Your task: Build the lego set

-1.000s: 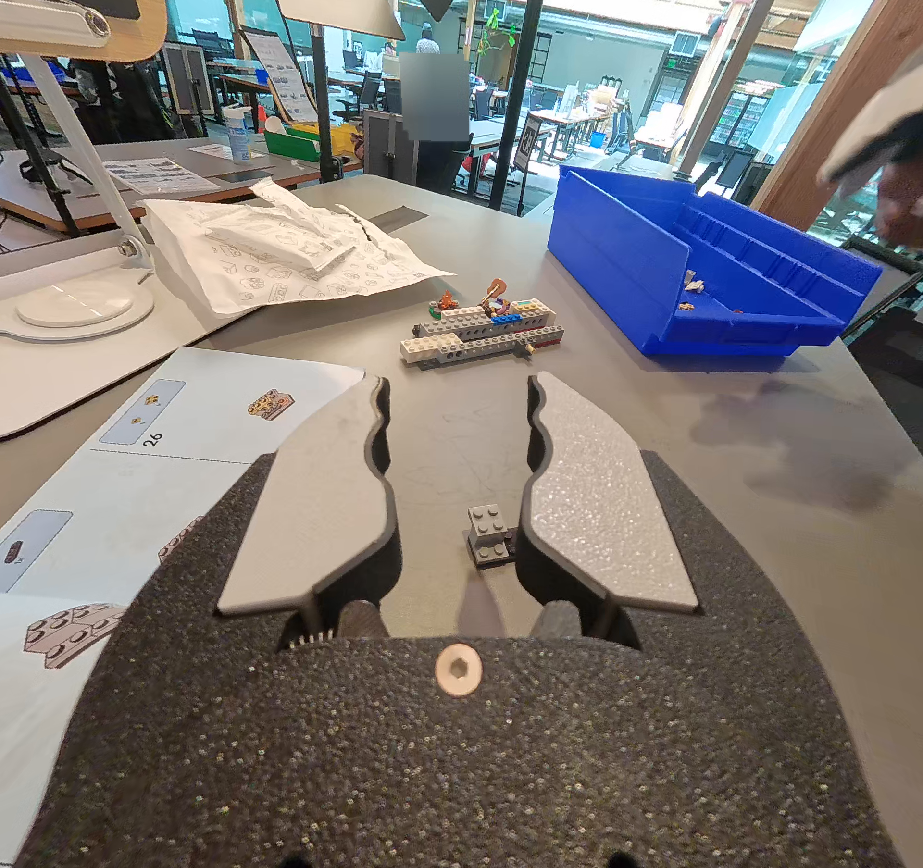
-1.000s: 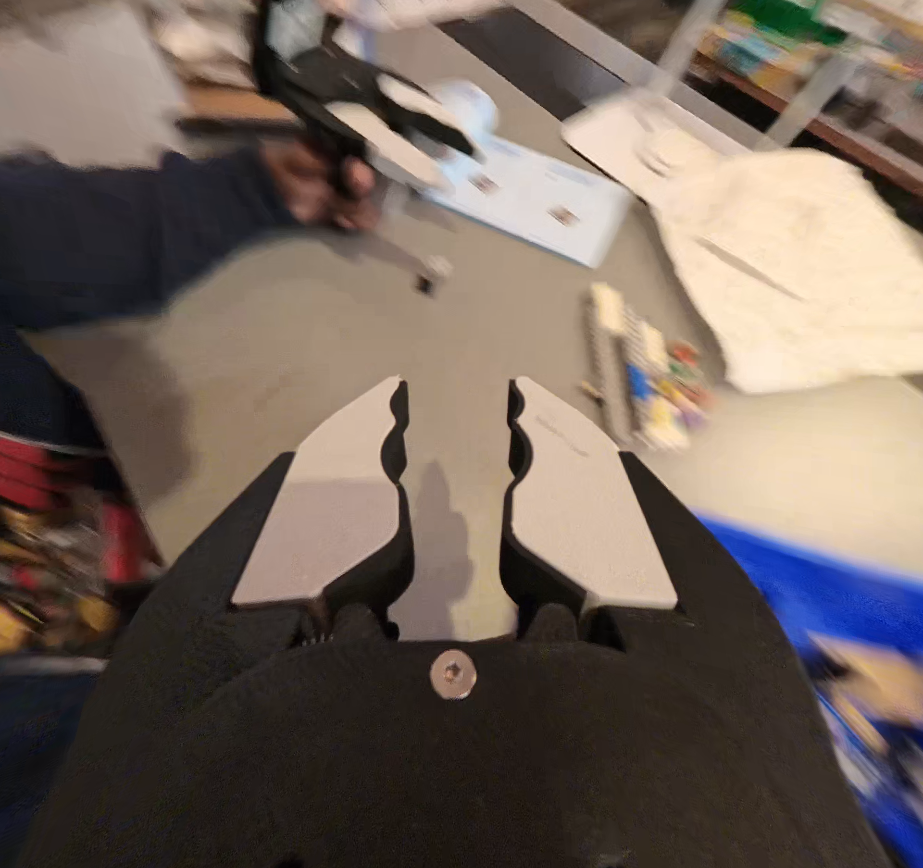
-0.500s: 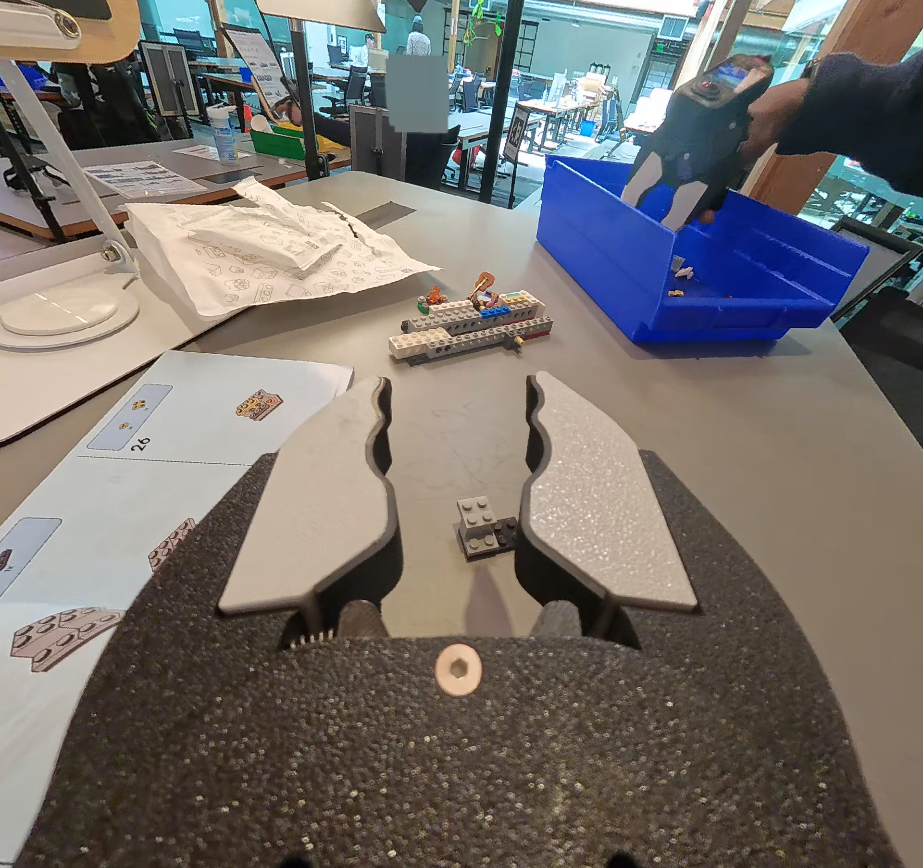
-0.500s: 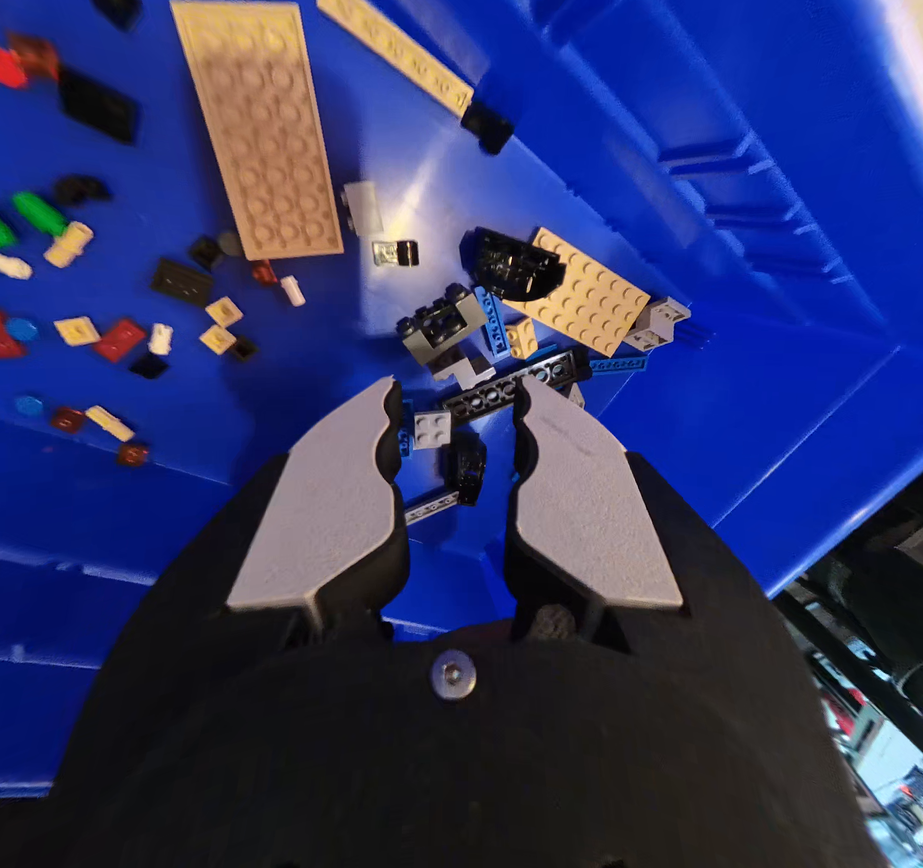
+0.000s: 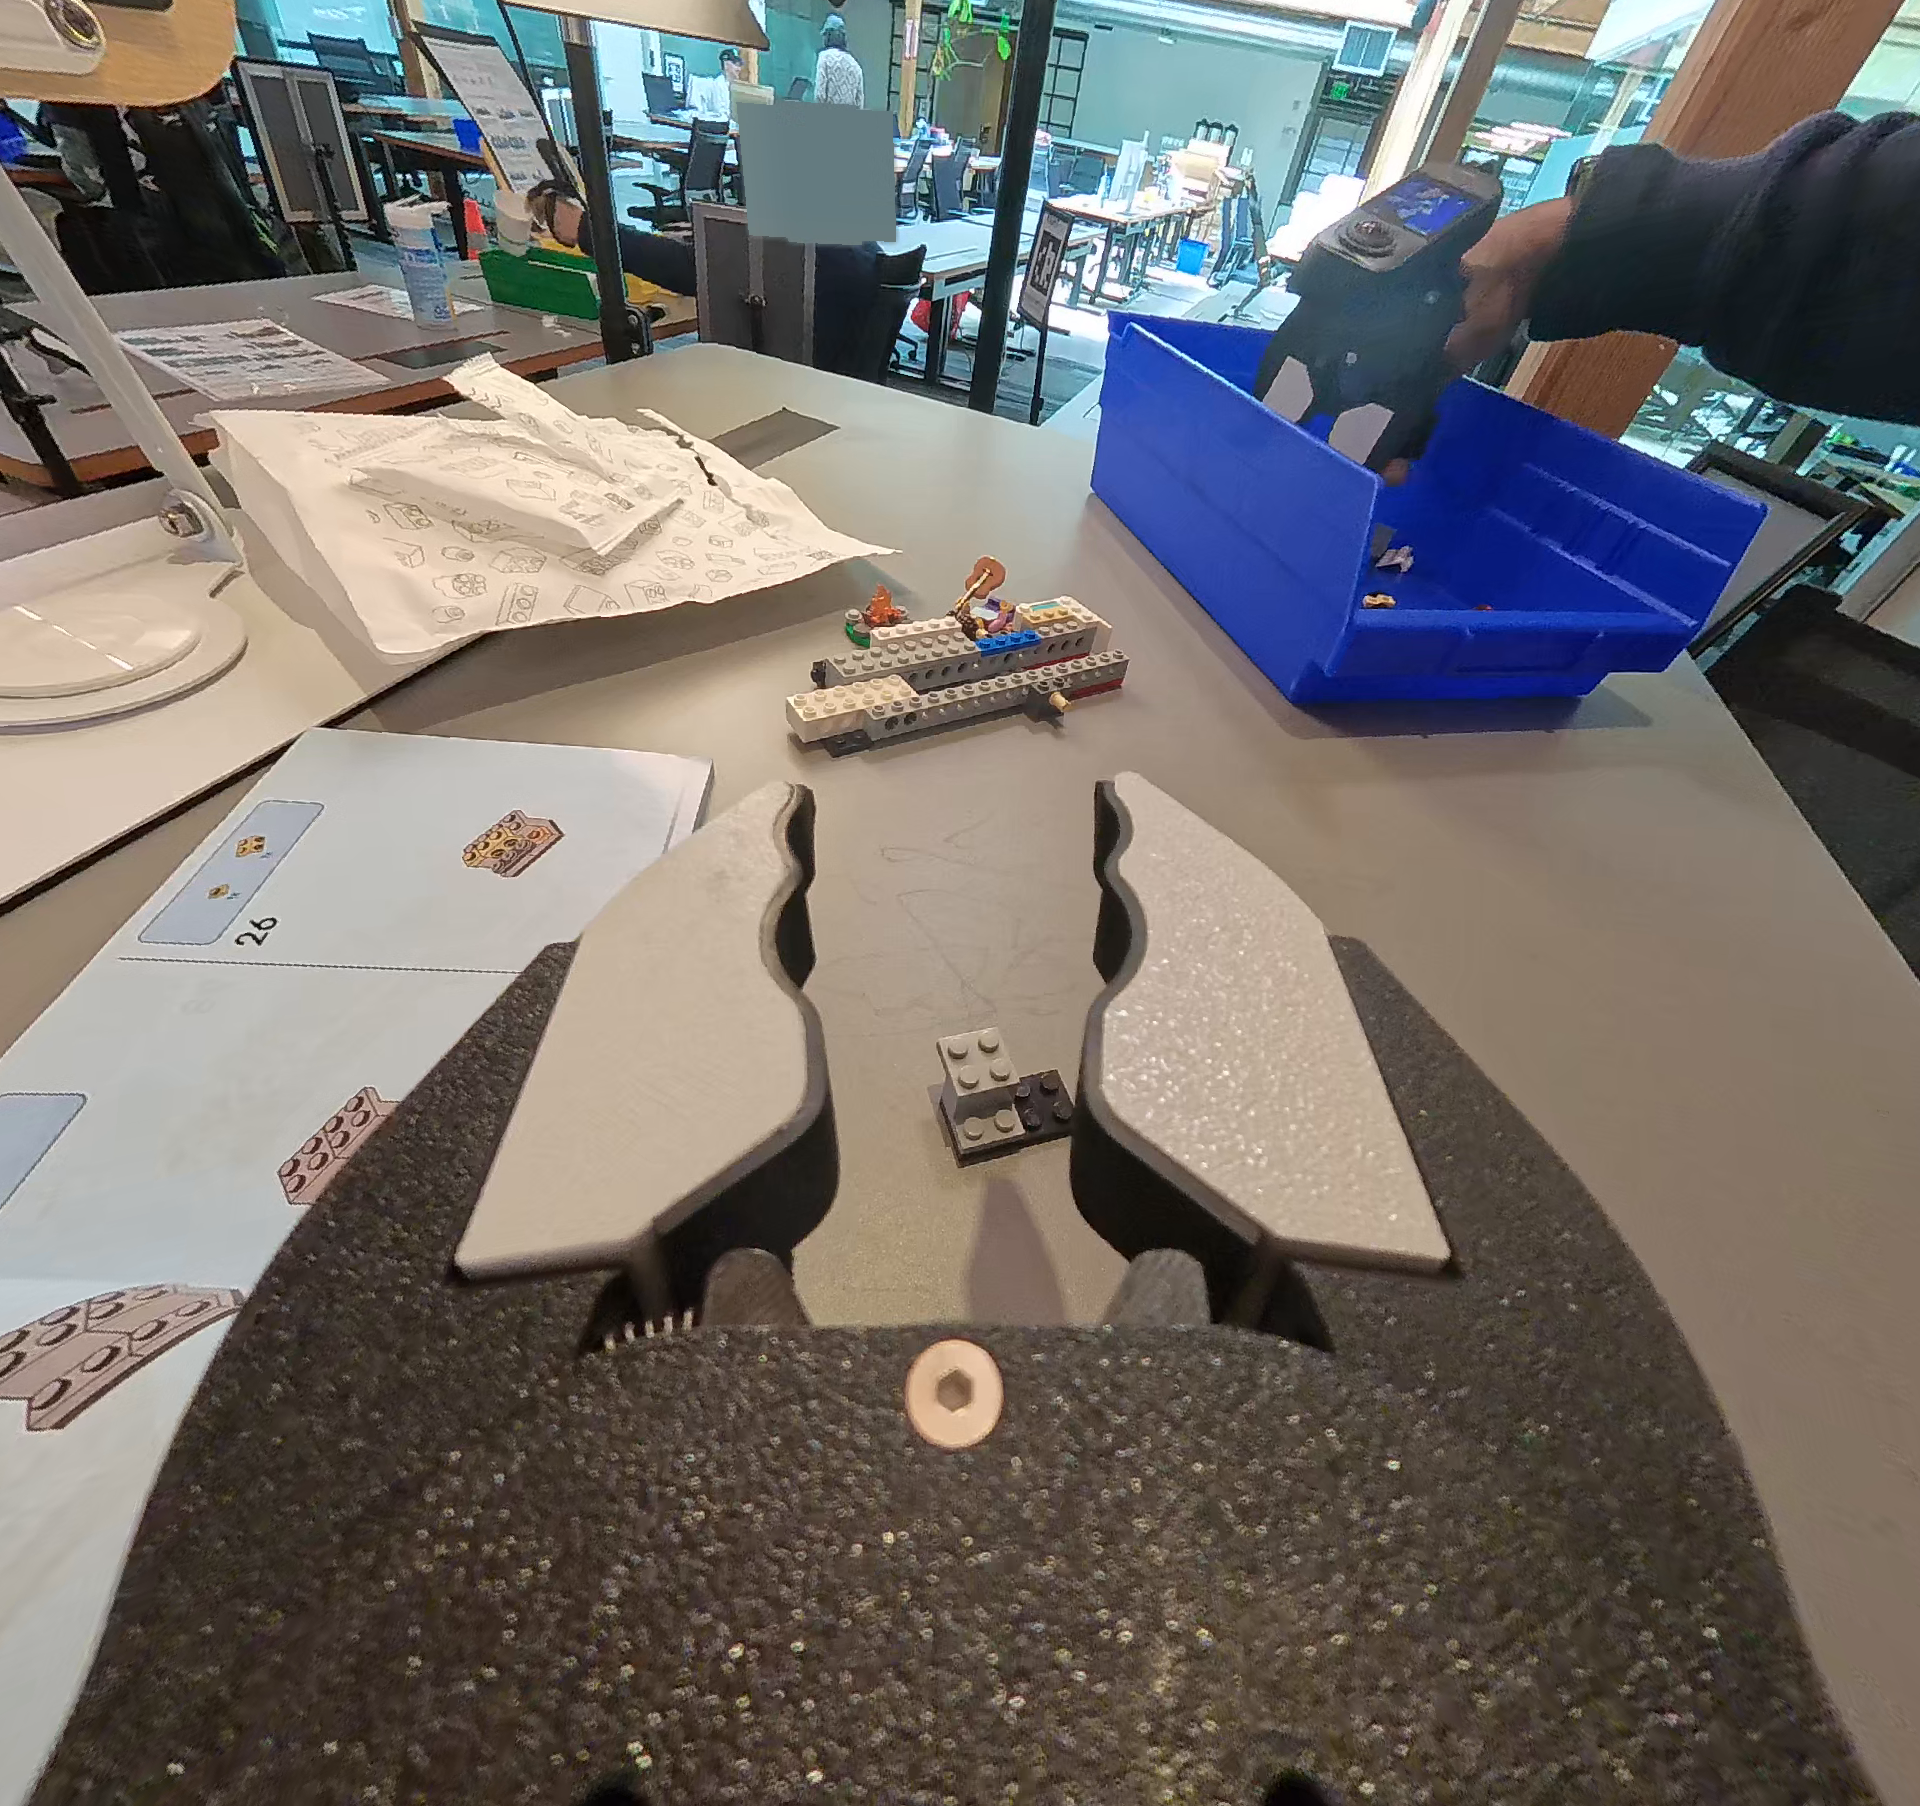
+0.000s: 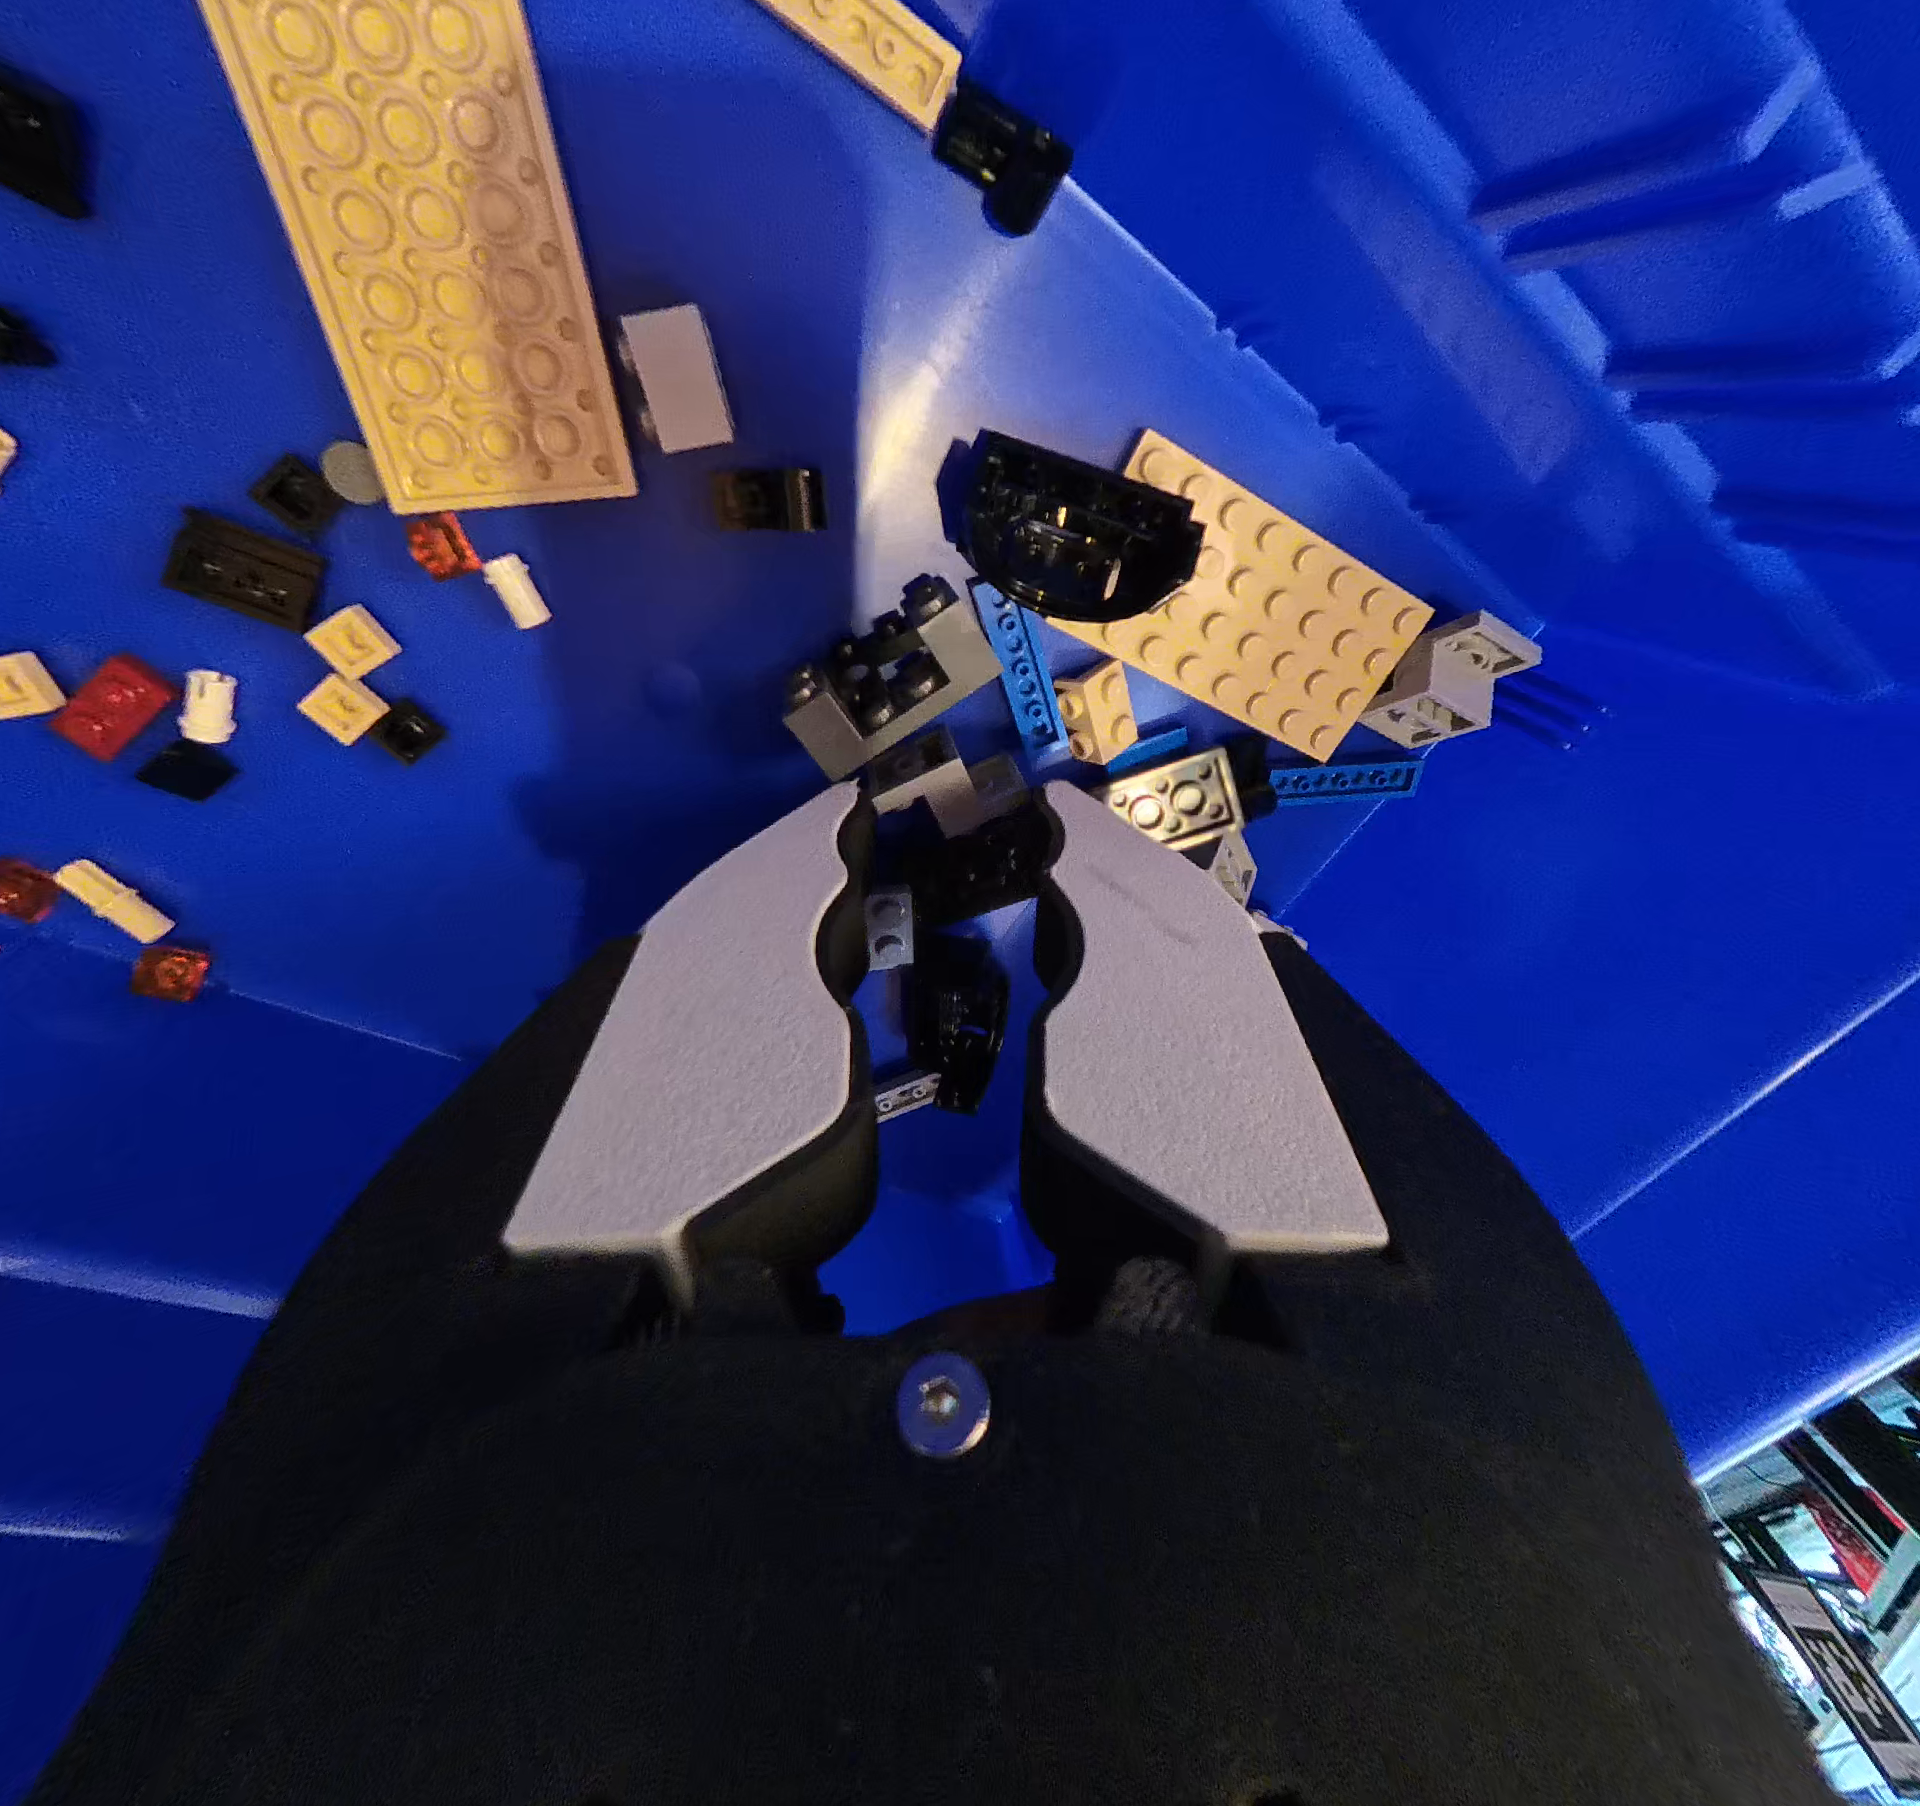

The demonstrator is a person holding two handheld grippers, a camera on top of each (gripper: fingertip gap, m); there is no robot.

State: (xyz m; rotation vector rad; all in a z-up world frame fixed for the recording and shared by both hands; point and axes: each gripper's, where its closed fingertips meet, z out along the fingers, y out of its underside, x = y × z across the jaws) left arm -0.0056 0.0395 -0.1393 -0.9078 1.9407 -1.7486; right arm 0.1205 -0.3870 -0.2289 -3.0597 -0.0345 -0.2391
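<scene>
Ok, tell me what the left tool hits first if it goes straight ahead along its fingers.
Likely the long grey and white brick build lying crosswise on the table. The open left tool points at it over bare tabletop; the small grey and black brick piece sits back between its fingers.

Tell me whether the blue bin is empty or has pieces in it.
Not empty: loose bricks and tan plates lie scattered across the blue bin floor, seen in the right wrist view.

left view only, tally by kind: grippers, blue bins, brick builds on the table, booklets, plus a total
grippers: 2, the left gripper and the right gripper
blue bin: 1
brick builds: 2, the long model and the small grey-and-black piece
booklet: 1
total: 6
</scene>
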